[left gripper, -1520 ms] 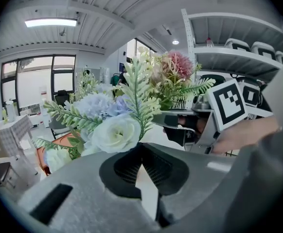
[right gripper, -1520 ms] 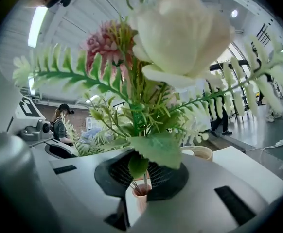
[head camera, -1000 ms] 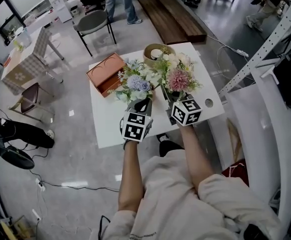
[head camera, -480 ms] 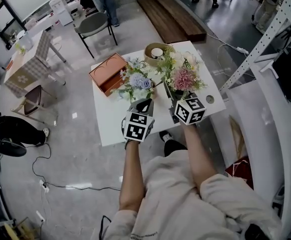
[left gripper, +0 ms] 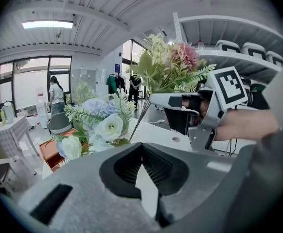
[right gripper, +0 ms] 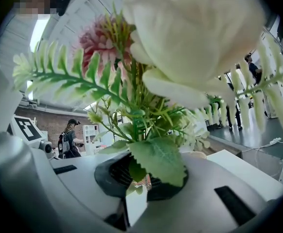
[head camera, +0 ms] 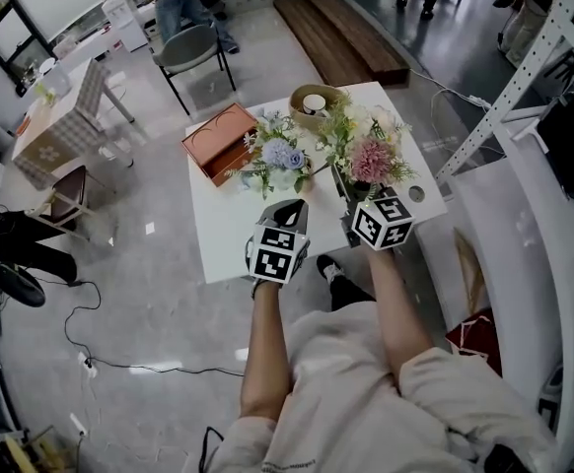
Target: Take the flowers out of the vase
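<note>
Right claw (right gripper: pixel 137 177) stays clenched on the stems of the pink bouquet (head camera: pixel 368 156), now drawn clear of the blue-and-white bunch (head camera: pixel 279 156) on the counter (head camera: pixel 230 249). That bouquet looks freed. Left claw (left gripper: pixel 142 152) is clenched on nothing.

Two bouquets (head camera: pixel 279 156) (head camera: pixel 371 154), two hand-held grippers (head camera: pixel 289 207) (head camera: pixel 346 195), one box (head camera: pixel 208 138), one bowl (head camera: pixel 298 114).

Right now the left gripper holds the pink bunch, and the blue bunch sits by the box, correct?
No. The right gripper holds the pink bunch, jaws shut on its stems; the right gripper view shows it. The left gripper holds nothing. The blue bunch does sit by the box.
</note>
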### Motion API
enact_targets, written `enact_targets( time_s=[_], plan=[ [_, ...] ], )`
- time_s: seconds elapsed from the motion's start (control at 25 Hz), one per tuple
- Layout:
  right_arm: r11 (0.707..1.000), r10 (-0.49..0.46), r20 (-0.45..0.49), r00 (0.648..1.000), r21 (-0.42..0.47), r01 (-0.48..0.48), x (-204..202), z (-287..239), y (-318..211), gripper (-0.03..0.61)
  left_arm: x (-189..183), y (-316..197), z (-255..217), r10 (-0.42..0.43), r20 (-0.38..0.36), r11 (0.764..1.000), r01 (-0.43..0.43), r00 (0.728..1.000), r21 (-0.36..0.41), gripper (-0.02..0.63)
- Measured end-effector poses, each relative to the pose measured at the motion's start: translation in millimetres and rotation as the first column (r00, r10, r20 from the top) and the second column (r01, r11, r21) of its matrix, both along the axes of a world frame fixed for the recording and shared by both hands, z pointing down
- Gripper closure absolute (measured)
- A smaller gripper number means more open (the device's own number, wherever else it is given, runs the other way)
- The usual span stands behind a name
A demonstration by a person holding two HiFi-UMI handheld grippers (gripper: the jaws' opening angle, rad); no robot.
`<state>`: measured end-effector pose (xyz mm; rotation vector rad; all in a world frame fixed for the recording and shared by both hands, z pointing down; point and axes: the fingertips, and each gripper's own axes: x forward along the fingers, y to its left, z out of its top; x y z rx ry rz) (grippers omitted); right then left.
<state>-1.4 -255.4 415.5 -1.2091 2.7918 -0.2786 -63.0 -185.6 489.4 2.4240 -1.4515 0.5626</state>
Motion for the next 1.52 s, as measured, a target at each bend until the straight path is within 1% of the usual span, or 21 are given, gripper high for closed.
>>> enact_targets(
  time_s=[0.24,0.48,0.56,0.68,0.8,0.88,0.96,1.16,1.52],
  plan=[
    [0.999,0.004,-0.009,1.000,-0.048,-0.005,6,18,15,0.546,8,15,4,0.013,-0.001,1.000,-0.013,1.000,-0.012,0.604],
    [0.992,-0.009,-0.021,1.000,-0.127,0.007,9,43,34,0.546,8,30,7,0.000,-0.003,1.000,0.000,1.000,-0.028,0.604],
    [0.987,-0.019,-0.028,0.999,-0.159,0.014,12,54,44,0.546,9,35,6,-0.011,-0.020,1.000,0.010,1.000,-0.025,0.604],
    [0.978,-0.037,-0.063,0.997,-0.206,0.023,16,76,62,0.546,13,44,10,-0.020,-0.053,0.999,0.019,0.998,-0.033,0.604],
    [0.965,-0.043,-0.068,0.997,-0.262,0.024,21,95,74,0.546,19,56,26,-0.026,-0.105,0.997,0.018,0.994,-0.071,0.604],
    [0.956,-0.049,-0.069,0.996,-0.294,0.027,24,105,83,0.546,22,66,37,-0.032,-0.118,0.995,0.020,0.992,-0.097,0.604],
    [0.948,-0.062,-0.079,0.995,-0.317,0.034,24,114,91,0.546,22,72,44,-0.038,-0.119,0.994,0.025,0.992,-0.110,0.604],
    [0.924,-0.087,-0.105,0.991,-0.381,0.041,25,136,105,0.546,24,80,46,-0.039,-0.111,0.993,0.026,0.993,-0.115,0.604],
    [0.907,-0.090,-0.126,0.988,-0.420,0.029,27,149,102,0.546,22,75,41,-0.031,-0.092,0.994,0.021,0.995,-0.103,0.604]
  ],
)
